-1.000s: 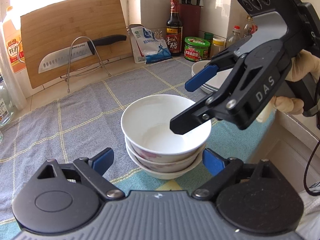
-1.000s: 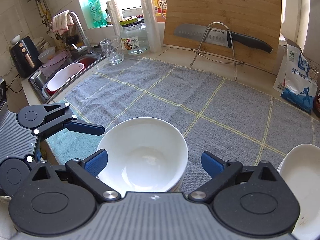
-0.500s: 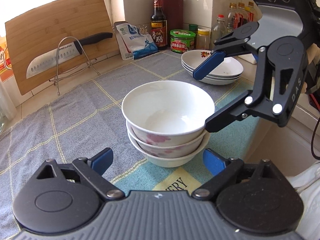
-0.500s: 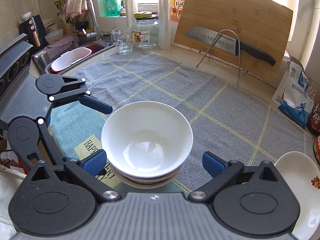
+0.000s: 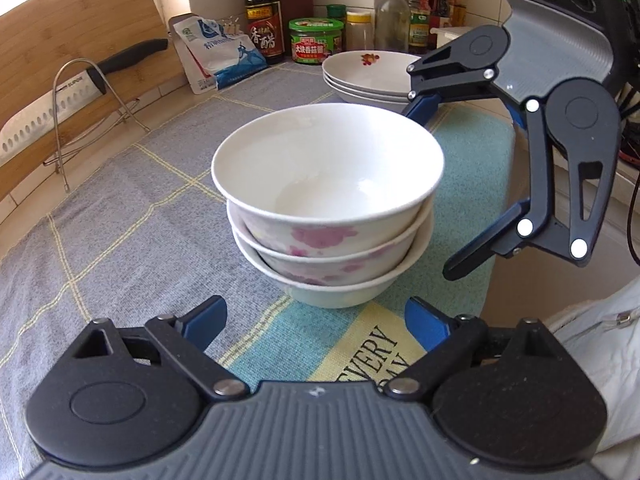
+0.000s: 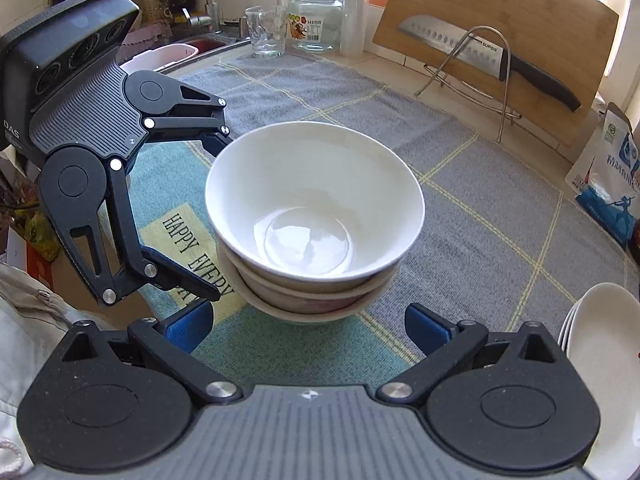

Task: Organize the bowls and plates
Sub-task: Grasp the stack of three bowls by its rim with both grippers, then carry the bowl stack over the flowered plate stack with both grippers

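Both grippers, left [image 5: 316, 322] and right [image 6: 308, 326], gape empty beside the bowls [image 5: 328, 200]. The stack leans slightly; a stray finger nudge could topple it.

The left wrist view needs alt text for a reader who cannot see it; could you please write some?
A stack of three white bowls with pink flowers sits on a grey towel, between the open left gripper below and the open right gripper beside it. Stacked plates and a knife on a rack stand behind.
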`<control>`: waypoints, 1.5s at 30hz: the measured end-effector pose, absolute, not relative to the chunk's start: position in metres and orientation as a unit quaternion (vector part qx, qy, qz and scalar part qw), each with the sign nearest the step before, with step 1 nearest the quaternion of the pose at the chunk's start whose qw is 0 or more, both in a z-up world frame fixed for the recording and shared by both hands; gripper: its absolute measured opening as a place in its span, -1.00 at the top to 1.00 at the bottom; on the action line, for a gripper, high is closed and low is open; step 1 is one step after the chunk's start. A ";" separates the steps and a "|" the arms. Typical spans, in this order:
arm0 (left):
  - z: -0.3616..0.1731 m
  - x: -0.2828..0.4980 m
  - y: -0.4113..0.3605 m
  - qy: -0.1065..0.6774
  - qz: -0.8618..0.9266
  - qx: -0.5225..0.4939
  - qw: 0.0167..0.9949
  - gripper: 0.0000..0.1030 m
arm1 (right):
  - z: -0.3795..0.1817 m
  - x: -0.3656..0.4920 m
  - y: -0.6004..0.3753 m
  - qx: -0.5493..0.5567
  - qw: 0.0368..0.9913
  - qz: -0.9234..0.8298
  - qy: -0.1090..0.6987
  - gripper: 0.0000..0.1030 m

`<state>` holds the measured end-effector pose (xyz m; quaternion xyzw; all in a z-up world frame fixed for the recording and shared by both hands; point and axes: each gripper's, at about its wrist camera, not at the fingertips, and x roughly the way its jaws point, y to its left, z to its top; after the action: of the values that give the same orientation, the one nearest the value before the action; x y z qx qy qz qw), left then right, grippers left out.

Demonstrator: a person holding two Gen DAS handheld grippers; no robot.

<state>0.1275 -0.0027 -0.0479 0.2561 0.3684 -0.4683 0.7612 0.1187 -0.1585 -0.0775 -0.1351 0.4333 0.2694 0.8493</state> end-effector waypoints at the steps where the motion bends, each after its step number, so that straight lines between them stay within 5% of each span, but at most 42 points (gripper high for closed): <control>1: -0.050 0.130 -0.004 0.370 -0.473 0.258 0.757 -0.80 | -0.080 0.120 -0.158 -0.137 0.849 0.268 0.434 -1.00; 45: -0.056 0.177 -0.018 0.363 -0.629 0.285 0.626 -0.56 | -0.084 0.151 -0.161 -0.140 0.801 0.365 0.454 -0.79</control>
<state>0.1773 -0.0185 -0.0563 0.2846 0.3627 -0.6290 0.6259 0.1506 -0.1605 -0.0840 -0.1405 0.4544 0.3646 0.8005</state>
